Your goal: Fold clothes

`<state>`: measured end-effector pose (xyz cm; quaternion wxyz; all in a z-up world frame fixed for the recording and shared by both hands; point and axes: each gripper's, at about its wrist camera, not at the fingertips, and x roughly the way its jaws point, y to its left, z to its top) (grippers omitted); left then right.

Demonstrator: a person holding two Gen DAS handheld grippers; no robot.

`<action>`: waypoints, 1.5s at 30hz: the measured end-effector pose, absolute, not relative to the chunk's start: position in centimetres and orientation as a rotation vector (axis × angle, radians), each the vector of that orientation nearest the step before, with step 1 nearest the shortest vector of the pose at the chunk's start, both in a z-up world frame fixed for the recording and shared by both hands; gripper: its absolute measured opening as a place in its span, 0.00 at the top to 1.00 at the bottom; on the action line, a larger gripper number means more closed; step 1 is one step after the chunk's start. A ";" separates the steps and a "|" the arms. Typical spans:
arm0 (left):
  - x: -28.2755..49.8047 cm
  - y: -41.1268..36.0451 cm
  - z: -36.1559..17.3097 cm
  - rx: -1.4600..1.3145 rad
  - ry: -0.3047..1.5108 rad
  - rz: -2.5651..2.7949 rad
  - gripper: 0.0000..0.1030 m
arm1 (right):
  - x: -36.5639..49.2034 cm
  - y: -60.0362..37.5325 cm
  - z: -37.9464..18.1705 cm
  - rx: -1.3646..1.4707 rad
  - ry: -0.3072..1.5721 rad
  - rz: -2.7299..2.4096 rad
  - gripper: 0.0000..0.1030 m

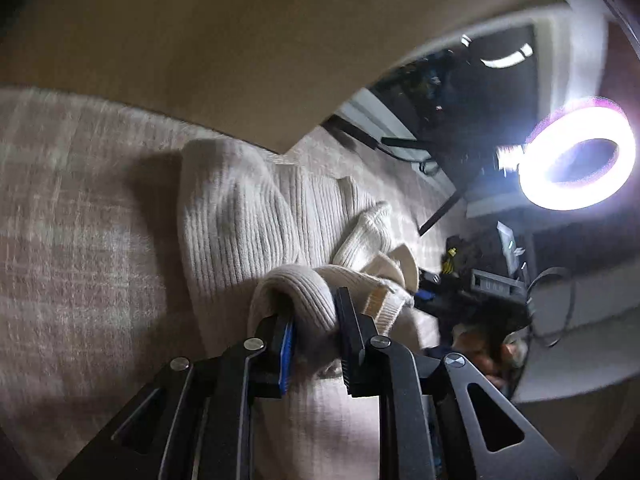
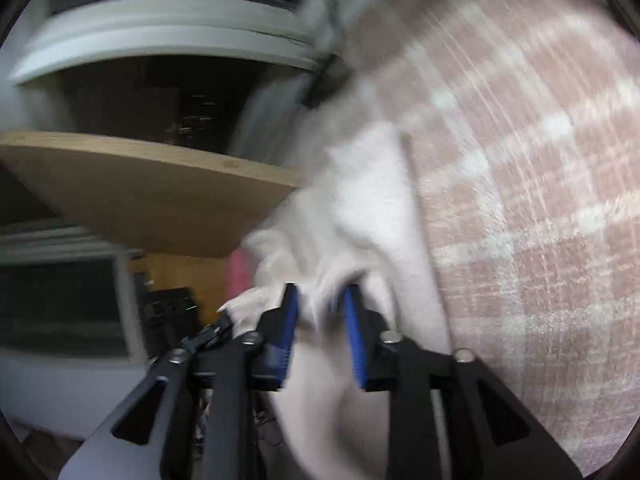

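Left wrist: one cream sweater (image 1: 240, 216) | left gripper (image 1: 314, 320), right gripper (image 2: 320, 312): jaws clamp it

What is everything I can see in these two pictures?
Sweater: one, cream, ribbed knit, lying on the cloth, its near edge lifted by both grippers.
Cloth: one, pinkish with pale checks, spread under the sweater.
Board: one, light brown wood, beyond the cloth.
Ring lamp: one, white, lit, at the right of the left view.
Window: one, white frame, dark glass, behind the board.
Left hand-held gripper: one, black with blue pads, shut on a roll of sweater.
Right hand-held gripper: one, black with blue pads, shut on sweater fabric; view blurred.
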<state>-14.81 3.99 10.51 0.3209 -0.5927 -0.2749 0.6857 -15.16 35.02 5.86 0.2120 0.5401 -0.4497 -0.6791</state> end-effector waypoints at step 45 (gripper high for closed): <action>-14.2 4.4 12.0 -1.348 -0.209 2.348 0.62 | -18.4 31.3 11.1 1.395 -0.263 -2.527 0.46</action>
